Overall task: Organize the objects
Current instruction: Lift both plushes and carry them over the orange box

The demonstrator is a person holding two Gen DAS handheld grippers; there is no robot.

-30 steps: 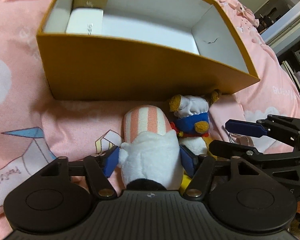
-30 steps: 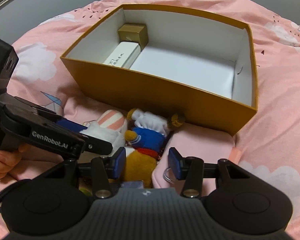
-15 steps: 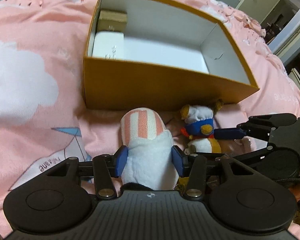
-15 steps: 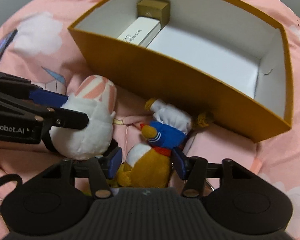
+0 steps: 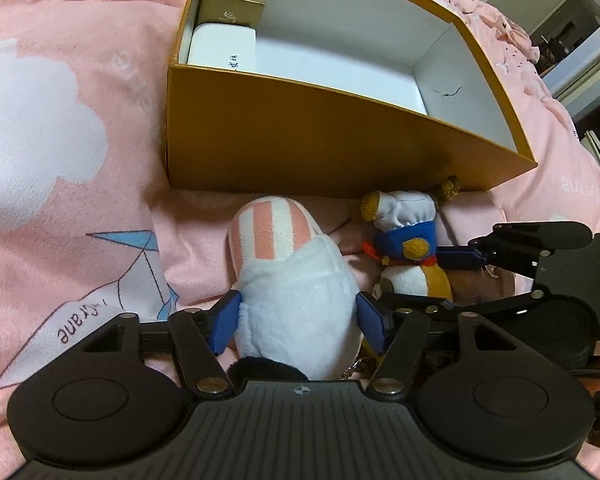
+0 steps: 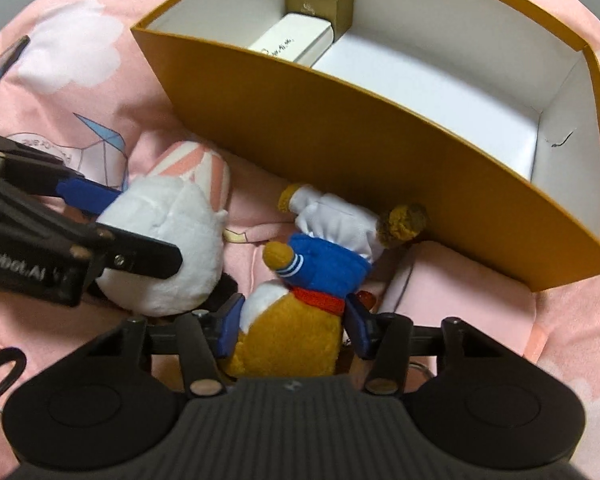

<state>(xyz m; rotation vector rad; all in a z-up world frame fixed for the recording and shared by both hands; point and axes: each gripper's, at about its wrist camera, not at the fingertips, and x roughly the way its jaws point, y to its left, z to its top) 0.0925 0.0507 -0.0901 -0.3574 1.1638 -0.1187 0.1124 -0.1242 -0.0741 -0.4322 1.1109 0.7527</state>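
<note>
A white plush with a pink-striped top lies on the pink bedspread, just in front of an orange box. My left gripper straddles its body. The jaws are opening, and the blue pads rest at the fur's sides without denting it. Beside it lies a duck plush in a blue jacket, red scarf and white chef hat. My right gripper is closing on its orange body, with both pads against it. The right wrist view also shows the left gripper around the white plush.
The orange box is white inside and holds a small gold box and a white box at its left end. A flat pink pouch lies against the box's front wall, right of the duck. Shelves stand beyond the bed at right.
The left jaws squeezed the white plush, then widened again. The right gripper came down and forward until its pads flank the duck's body.
</note>
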